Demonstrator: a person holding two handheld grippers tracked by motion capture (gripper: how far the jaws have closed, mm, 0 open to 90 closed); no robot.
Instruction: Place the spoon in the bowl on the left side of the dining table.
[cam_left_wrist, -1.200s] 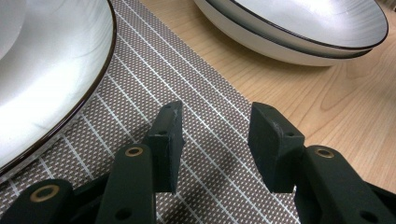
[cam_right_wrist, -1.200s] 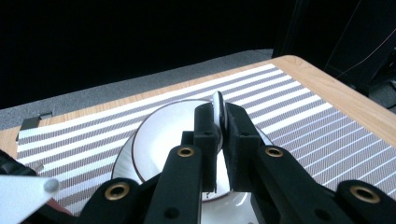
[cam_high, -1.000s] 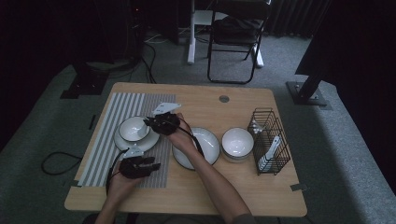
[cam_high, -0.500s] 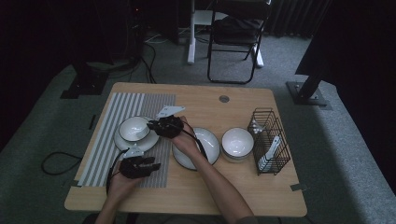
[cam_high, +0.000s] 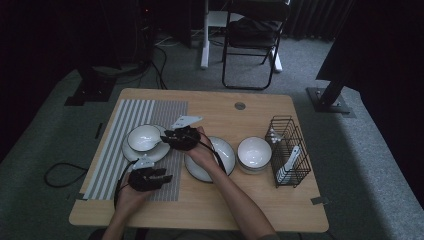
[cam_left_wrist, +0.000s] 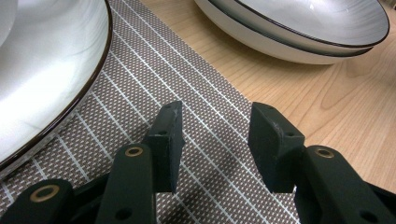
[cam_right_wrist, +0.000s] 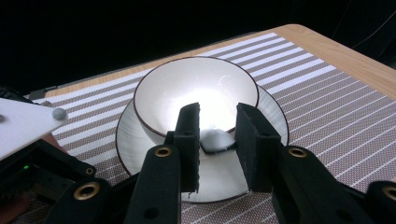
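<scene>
A white bowl with a dark rim (cam_high: 143, 137) (cam_right_wrist: 187, 88) sits on a white plate (cam_high: 131, 152) (cam_right_wrist: 271, 116) on the striped placemat (cam_high: 120, 125). My right gripper (cam_high: 166, 135) (cam_right_wrist: 217, 133) is at the bowl's near side, over the plate. Its jaws are closed on a small pale rounded piece that looks like a white spoon's handle (cam_right_wrist: 215, 140). Glare hides the rest of it. My left gripper (cam_high: 165, 177) (cam_left_wrist: 215, 140) hovers low over the mat's brown part (cam_left_wrist: 196, 84), open with nothing between its fingers.
A stack of shallow white plates (cam_high: 225, 150) (cam_left_wrist: 299, 28) lies mid-table under my right forearm. Right of it is a stack of bowls (cam_high: 254, 152), then a black wire rack (cam_high: 287, 150) holding white utensils. A chair (cam_high: 252, 40) stands beyond the table.
My right gripper has shifted slightly nearer the bowl and toward the person. The left gripper has stayed put.
</scene>
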